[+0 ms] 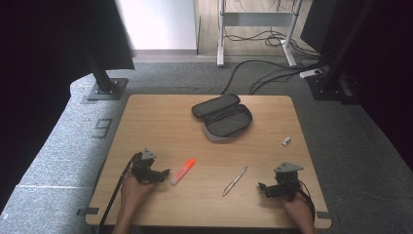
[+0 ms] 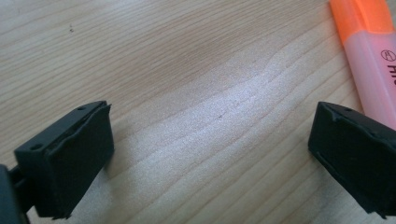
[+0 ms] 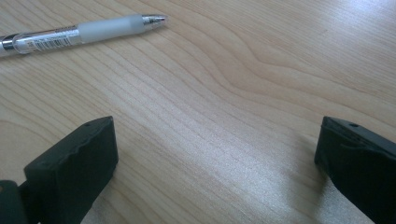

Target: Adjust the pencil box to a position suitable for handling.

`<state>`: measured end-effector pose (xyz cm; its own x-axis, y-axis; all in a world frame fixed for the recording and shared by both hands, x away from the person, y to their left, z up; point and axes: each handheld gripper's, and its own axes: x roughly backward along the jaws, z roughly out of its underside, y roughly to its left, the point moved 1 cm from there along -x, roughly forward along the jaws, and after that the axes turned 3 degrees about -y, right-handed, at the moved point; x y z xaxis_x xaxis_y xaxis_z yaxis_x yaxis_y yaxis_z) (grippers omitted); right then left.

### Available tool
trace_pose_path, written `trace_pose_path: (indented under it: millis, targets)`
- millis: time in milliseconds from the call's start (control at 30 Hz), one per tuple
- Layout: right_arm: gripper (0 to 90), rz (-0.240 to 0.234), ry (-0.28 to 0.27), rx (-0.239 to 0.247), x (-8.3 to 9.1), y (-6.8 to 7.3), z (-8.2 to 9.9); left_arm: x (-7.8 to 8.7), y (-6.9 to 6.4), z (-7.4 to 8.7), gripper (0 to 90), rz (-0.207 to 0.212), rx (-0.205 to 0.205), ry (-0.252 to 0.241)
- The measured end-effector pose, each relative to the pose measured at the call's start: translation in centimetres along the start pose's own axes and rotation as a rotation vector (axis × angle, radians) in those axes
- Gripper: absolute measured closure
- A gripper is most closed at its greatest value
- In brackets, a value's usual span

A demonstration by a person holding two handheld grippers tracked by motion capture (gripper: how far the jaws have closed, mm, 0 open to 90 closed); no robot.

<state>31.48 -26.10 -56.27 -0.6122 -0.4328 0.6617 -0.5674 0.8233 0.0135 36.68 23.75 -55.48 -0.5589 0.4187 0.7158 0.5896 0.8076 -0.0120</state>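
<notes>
My left gripper [image 1: 164, 173] rests low on the wooden table [image 1: 160, 122] at the near left, open, with bare wood between its jaws [image 2: 212, 140]. An orange highlighter [image 1: 183, 171] lies just right of it; its pink body and orange cap [image 2: 373, 56] run past the right jaw. My right gripper [image 1: 263, 187] sits at the near right, open and empty [image 3: 217, 154]. A clear pen [image 1: 235, 181] with a silver tip lies between the two grippers; its tip end [image 3: 84, 32] shows ahead of the right gripper's left jaw.
A grey pencil case [image 1: 223, 117] lies unzipped and open at the far middle of the table. A small white eraser [image 1: 286, 141] sits near the right edge. Dark stands, cables and a desk frame are on the floor beyond.
</notes>
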Motion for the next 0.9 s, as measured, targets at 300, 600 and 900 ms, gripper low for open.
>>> trace_pose_path:
  millis: [300, 600, 900]
  targets:
    - [0.0, 0.000, 0.000, 0.000, 0.00, 0.00, 0.00, -0.05, -0.01, -0.05, 1.5, -0.004, 0.004, -0.002]
    - [0.0, 0.000, 0.000, 0.000, 0.00, 0.00, 0.00, 0.02, 0.11, -0.13, 2.9, -0.004, 0.004, -0.004]
    - [0.0, 0.000, 0.000, 0.000, 0.00, 0.00, 0.00, 0.37, -0.07, -0.69, 5.9, 0.026, 0.008, -0.025]
